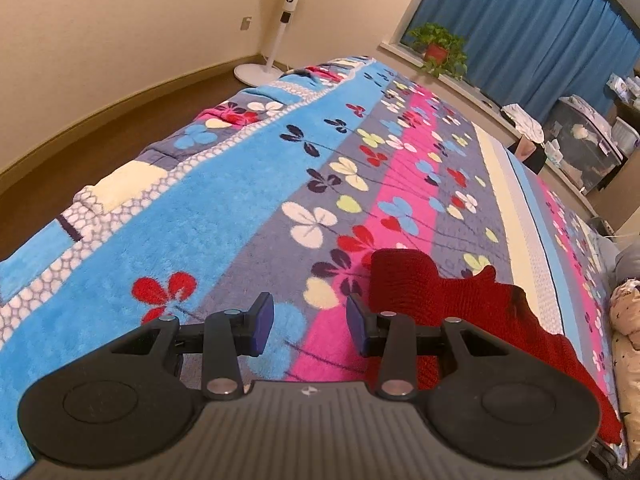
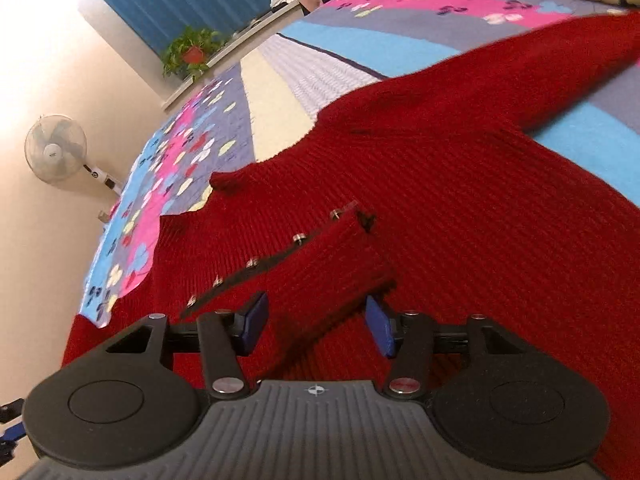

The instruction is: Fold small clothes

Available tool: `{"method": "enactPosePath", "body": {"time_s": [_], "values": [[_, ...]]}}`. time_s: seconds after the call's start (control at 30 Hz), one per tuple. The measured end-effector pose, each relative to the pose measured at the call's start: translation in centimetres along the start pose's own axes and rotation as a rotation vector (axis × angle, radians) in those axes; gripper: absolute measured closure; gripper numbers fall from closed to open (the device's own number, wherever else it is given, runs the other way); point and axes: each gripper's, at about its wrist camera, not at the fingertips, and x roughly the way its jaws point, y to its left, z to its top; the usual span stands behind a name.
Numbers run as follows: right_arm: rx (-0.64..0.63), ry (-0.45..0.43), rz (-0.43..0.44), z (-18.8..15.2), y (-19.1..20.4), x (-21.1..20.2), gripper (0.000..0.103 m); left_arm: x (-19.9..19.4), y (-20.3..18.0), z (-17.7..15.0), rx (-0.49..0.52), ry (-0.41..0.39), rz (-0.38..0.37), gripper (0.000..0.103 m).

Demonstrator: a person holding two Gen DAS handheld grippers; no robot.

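Observation:
A small red knitted sweater [image 2: 440, 168] lies spread on a bed with a flowered blanket [image 1: 240, 208]. One sleeve [image 2: 328, 268] with a row of small metal buttons is folded across the body; the other sleeve stretches to the upper right. My right gripper [image 2: 316, 326] is open, its blue pads on either side of the folded sleeve's cuff end, just above the sweater. In the left wrist view the sweater [image 1: 404, 280] lies to the right. My left gripper [image 1: 310, 328] is open and empty over the blanket, its right pad beside the sweater's edge.
A standing fan [image 1: 288, 16] stands by the wall beyond the bed's far corner. A potted plant [image 1: 438, 50] sits on the windowsill before blue curtains [image 1: 520, 28]. Cream bedding [image 1: 626, 320] lies at the right edge. Brown floor [image 1: 80, 152] lies to the bed's left.

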Motion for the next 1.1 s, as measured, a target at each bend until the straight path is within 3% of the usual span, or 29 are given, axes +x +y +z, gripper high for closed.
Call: {"method": "enactPosePath", "body": {"time_s": [0.03,0.1,0.23,0.3,0.37,0.43,0.5,0.57,0.73,0.8,0.97,1.03,1.07,1.1], "values": [[-0.033,-0.004,-0.023,0.3,0.4,0.4,0.084,0.0,0.1,0.1,-0.007,-0.001,-0.003,0.059],[-0.063,-0.035,-0.019,1.2,0.9,0.3,0.093,0.1,0.1,0.3,-0.012,-0.002,-0.005,0.059],[-0.086,-0.303,0.027,3.9,1.7,-3.9,0.094,0.5,-0.4,0.1,0.006,0.007,-0.014,0.059],[-0.082,-0.382,-0.047,4.6,0.9,-4.7,0.094,0.8,-1.1,-0.2,0.033,0.015,-0.024,0.059],[-0.053,-0.305,-0.189,5.3,-0.9,-3.1,0.092,1.2,-2.2,-0.9,0.077,0.029,-0.046,0.059],[0.043,-0.174,-0.251,5.6,-3.5,-1.6,0.09,1.6,-3.3,-1.6,0.123,0.045,-0.068,0.059],[0.051,-0.187,-0.283,5.0,-4.7,-1.9,0.079,2.0,-4.4,-2.3,0.17,0.06,-0.085,0.059],[-0.014,-0.201,-0.3,4.6,-4.9,-2.3,0.079,2.6,-5.4,-3.2,0.221,0.078,-0.104,0.059],[-0.093,-0.184,-0.236,5.5,-6.8,-4.2,0.076,4.5,-7.7,-6.4,0.382,0.128,-0.119,0.059],[-0.106,-0.178,-0.193,6.2,-8.6,-5.8,0.069,5.6,-8.3,-7.9,0.455,0.142,-0.094,0.059],[-0.13,-0.191,-0.11,7.1,-13.8,-9.1,0.064,6.8,-8.9,-9.8,0.498,0.138,-0.054,0.058],[-0.154,-0.184,-0.156,7.1,-16.2,-9.3,0.064,6.3,-9.4,-9.9,0.514,0.124,-0.038,0.058],[-0.117,-0.155,-0.202,8.0,-17.0,-9.1,0.063,6.0,-9.6,-10.1,0.535,0.114,-0.042,0.057],[-0.055,-0.192,-0.189,8.9,-18.0,-9.4,0.063,6.0,-10.0,-10.1,0.554,0.108,-0.037,0.056]]}}
